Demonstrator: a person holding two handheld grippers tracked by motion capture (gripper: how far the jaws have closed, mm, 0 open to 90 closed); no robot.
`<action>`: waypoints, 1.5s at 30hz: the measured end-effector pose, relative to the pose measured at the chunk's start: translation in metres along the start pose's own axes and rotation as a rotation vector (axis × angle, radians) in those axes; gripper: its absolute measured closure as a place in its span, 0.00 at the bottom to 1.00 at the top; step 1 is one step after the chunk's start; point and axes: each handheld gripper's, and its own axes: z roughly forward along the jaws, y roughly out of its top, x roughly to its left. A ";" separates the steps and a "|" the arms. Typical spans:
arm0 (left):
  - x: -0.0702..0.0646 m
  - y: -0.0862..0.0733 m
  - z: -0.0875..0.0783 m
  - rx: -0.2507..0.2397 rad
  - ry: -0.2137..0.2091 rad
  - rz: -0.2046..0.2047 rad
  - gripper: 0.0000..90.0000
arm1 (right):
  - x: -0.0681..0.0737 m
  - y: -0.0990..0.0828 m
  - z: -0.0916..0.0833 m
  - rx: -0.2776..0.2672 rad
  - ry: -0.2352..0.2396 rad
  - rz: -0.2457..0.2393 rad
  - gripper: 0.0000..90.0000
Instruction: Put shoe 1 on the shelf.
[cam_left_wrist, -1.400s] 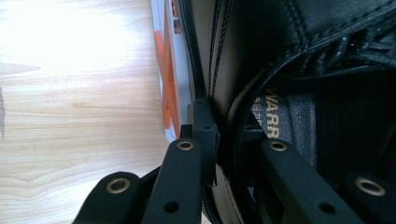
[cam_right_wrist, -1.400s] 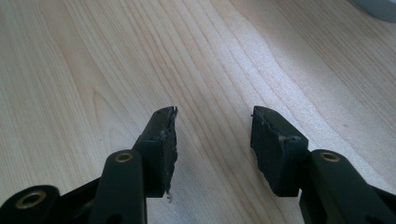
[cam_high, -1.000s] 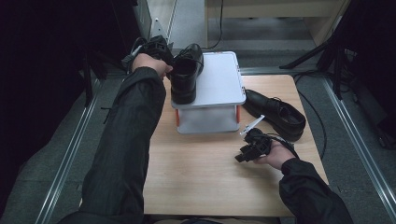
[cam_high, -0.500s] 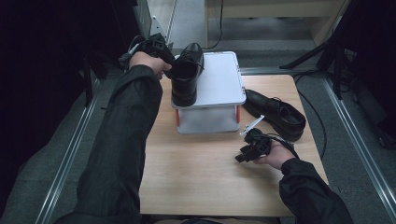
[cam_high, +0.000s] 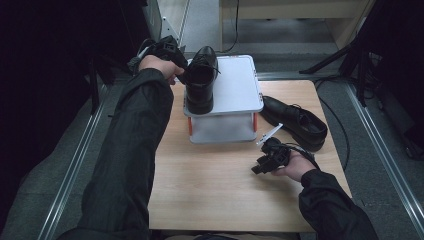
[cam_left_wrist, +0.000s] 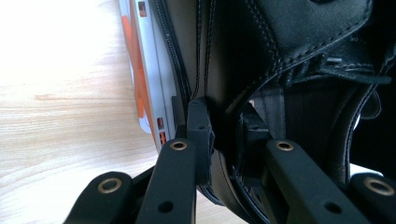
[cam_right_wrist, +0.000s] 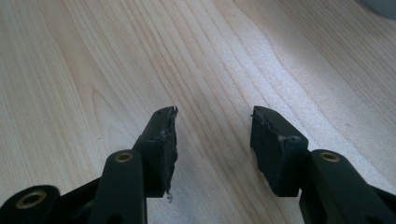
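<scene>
Not much has moved since the earlier pictures. The shiny black leather lace-up shoe (cam_high: 201, 80) sits in almost the same spot on top of the white plastic box with orange clips (cam_high: 235, 92), near its left edge, with its heel hanging a little over the front edge. The left gripper (cam_high: 167, 50) has just been closing its jaws, and the side wall of the shoe is between them. In the left gripper view, one pad is outside the leather and one (cam_left_wrist: 254, 126) is inside the shoe's opening, pinching the wall tight. The right gripper (cam_high: 267, 159) rests on the light wooden table (cam_high: 210, 185) with its jaws apart and nothing between them.

What could go wrong? The grip is on a thin bit of soft leather at the rim. The shoe may be heavy, so I think it could swing or slip out if it is lifted fast. It sits close to the box's edge, so a small push could tip it off onto the table. The box could slide too.

The second black leather shoe (cam_high: 295, 120) lies on the table, just right of the box.

I cannot read any brand or words. The box edge has tiny orange marks (cam_left_wrist: 161, 135), too small to read.
</scene>
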 end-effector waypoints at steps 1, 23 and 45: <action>-0.001 0.000 0.000 -0.002 0.004 -0.002 0.88 | 0.000 0.000 0.000 0.000 0.001 0.000 0.57; 0.031 -0.013 -0.035 -0.089 -0.058 0.075 0.75 | -0.001 -0.001 -0.001 -0.005 0.016 0.028 0.60; 0.125 -0.054 0.034 -0.082 -0.074 0.040 0.62 | -0.005 -0.001 -0.004 -0.020 0.020 0.052 0.59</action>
